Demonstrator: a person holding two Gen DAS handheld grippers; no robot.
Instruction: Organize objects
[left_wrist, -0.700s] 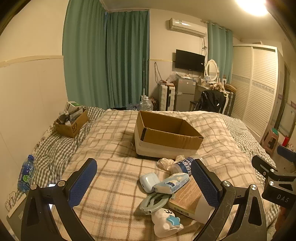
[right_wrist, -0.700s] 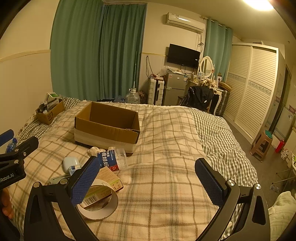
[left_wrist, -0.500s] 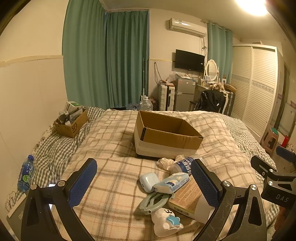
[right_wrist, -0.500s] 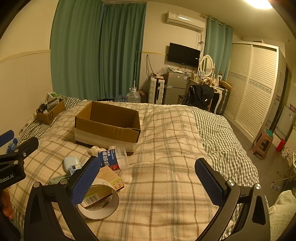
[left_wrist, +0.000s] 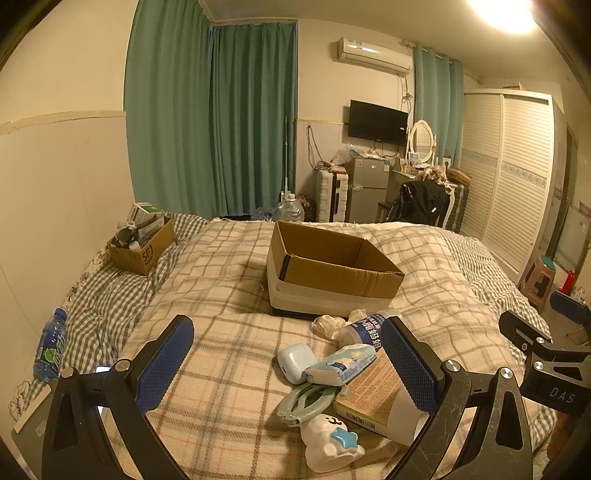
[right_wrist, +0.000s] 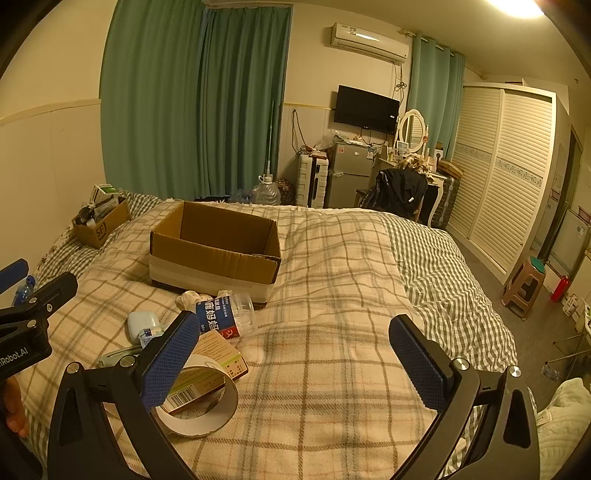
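My left claw (left_wrist: 288, 365) hangs wide open over the plaid blanket (left_wrist: 229, 387), gripping nothing; my right claw (right_wrist: 295, 354) is spread just as wide, also with nothing in it. The clutter sits in a heap just in front of the open cardboard box (left_wrist: 328, 273): a white earbud case (left_wrist: 293, 362), a tissue pack (left_wrist: 341, 365) touching it, a green clip (left_wrist: 306, 400), a white figurine with a blue star (left_wrist: 330, 437), a flat printed carton (left_wrist: 373, 395) and a blue-labelled jar (right_wrist: 225, 314) (lying on its side). A tape roll (right_wrist: 201, 402) rests partly under the carton. A second, smaller box (left_wrist: 142, 247) stands near the wall.
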